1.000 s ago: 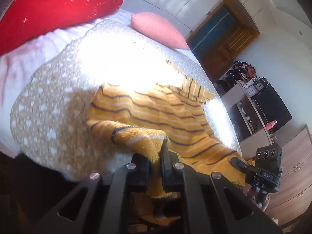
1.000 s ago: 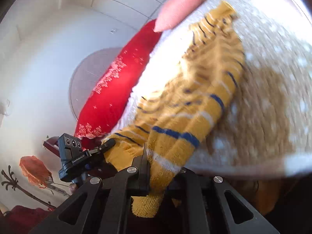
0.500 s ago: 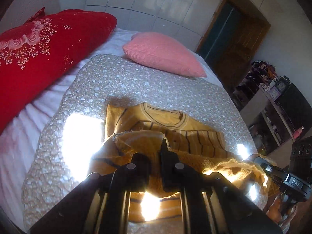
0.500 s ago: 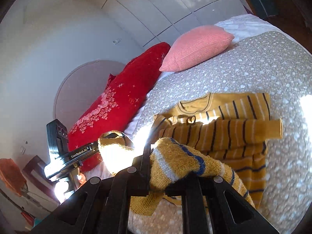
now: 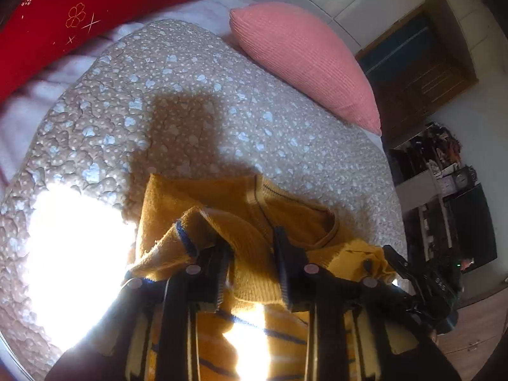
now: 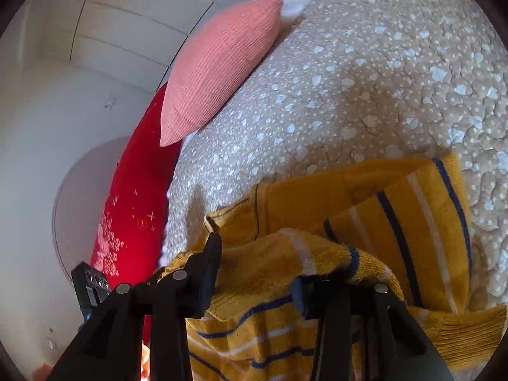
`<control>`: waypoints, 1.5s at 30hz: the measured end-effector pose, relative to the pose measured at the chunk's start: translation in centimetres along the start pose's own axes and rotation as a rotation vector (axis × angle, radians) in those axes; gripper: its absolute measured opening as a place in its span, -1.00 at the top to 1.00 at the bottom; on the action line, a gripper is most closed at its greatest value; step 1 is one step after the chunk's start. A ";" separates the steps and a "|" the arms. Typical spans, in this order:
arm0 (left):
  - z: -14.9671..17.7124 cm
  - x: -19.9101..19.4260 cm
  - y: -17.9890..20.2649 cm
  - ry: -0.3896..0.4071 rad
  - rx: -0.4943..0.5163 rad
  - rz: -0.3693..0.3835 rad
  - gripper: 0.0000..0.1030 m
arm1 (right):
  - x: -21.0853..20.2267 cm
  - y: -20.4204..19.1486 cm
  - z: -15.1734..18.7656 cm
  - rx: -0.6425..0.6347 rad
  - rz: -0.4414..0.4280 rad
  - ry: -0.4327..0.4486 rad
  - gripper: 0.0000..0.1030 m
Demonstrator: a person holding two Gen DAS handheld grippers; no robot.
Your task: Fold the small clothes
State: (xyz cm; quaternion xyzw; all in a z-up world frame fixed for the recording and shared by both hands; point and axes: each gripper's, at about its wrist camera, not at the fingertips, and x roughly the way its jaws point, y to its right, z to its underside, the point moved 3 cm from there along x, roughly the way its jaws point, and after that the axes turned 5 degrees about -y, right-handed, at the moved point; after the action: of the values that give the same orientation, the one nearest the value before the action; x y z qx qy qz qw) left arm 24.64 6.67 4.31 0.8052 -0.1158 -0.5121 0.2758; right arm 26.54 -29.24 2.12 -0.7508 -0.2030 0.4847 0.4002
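Since 0.5 s ago both the left gripper [image 5: 250, 254] and right gripper [image 6: 270, 266] have opened wide, fabric loose between jaws, over the soft, light sweater [image 6: 412, 222], best gripped at its thick folded edge.

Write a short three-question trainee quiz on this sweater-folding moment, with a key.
1. True or false: the yellow striped sweater lies on a bare wooden floor.
2. Which pillow lies nearer the sweater's collar: A) the pink pillow or B) the red pillow?
3. Fill in: the fingers of the left gripper and the right gripper stand ____, with knit fabric draped between them.

Key: 1. False; it lies on the speckled bedspread. 2. A. 3. apart.
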 end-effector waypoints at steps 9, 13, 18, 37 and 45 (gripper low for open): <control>-2.7 -3.7 -3.7 0.099 -0.142 0.008 -0.49 | -0.7 1.2 -3.1 0.128 -0.085 0.082 -0.32; -0.8 -5.8 -3.8 0.098 -0.047 -0.075 -0.49 | -4.3 -0.6 -2.8 0.001 0.007 0.131 -0.37; 3.7 -7.9 -4.6 0.059 0.068 -0.142 -0.50 | -10.4 -0.8 1.9 -0.170 0.118 0.132 -0.47; 13.5 -5.9 -8.3 -0.016 -0.150 0.150 -0.64 | -11.5 5.5 17.4 -0.058 -0.046 0.093 -0.52; 9.8 -2.6 -6.8 -0.007 -0.176 0.107 -0.76 | -7.1 4.7 11.4 -0.005 -0.009 0.157 -0.45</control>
State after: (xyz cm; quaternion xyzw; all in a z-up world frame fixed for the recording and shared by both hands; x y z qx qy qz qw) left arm 14.14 10.28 -0.75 0.7686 -0.1140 -0.5078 0.3721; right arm 12.88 -32.32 0.01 -0.7866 -0.1756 0.4218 0.4153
